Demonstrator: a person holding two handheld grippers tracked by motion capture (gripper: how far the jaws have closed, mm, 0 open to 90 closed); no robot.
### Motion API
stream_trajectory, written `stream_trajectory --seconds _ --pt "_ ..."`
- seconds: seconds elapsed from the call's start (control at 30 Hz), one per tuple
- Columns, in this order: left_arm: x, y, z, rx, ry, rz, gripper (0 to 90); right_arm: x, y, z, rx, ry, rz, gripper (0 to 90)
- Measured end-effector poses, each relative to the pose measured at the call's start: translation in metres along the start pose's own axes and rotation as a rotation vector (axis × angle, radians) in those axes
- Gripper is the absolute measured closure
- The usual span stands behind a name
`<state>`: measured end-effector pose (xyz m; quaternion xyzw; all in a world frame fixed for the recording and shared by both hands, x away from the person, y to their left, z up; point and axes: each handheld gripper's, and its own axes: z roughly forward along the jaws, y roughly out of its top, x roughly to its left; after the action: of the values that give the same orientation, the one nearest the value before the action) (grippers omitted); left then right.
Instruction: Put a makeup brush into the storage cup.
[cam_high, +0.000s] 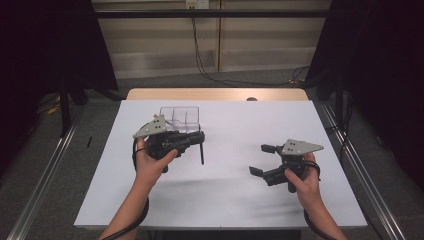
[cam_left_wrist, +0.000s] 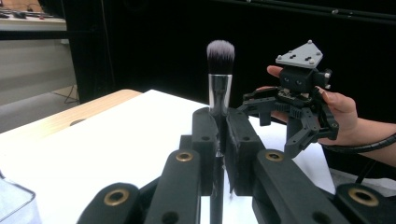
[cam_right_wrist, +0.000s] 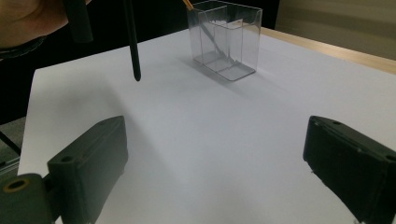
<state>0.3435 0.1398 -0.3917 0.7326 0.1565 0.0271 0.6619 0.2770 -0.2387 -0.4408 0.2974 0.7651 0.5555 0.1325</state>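
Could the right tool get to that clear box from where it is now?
Probably yes. The right tool is open and holds nothing, and bare white table lies between it and the box.

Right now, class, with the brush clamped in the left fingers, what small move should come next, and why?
Probably carry the makeup brush, clamped in the left gripper, above the clear organizer: it stands just beyond. The right gripper is open.
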Motion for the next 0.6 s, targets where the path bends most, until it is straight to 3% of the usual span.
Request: stream_trajectory --seconds 0.6 --pt "-0.001 -0.001 -0.011 -0.012 0.035 0.011 83.6 -0.007 -0.012 -0.016 0.023 -0.041 0.013 6.1"
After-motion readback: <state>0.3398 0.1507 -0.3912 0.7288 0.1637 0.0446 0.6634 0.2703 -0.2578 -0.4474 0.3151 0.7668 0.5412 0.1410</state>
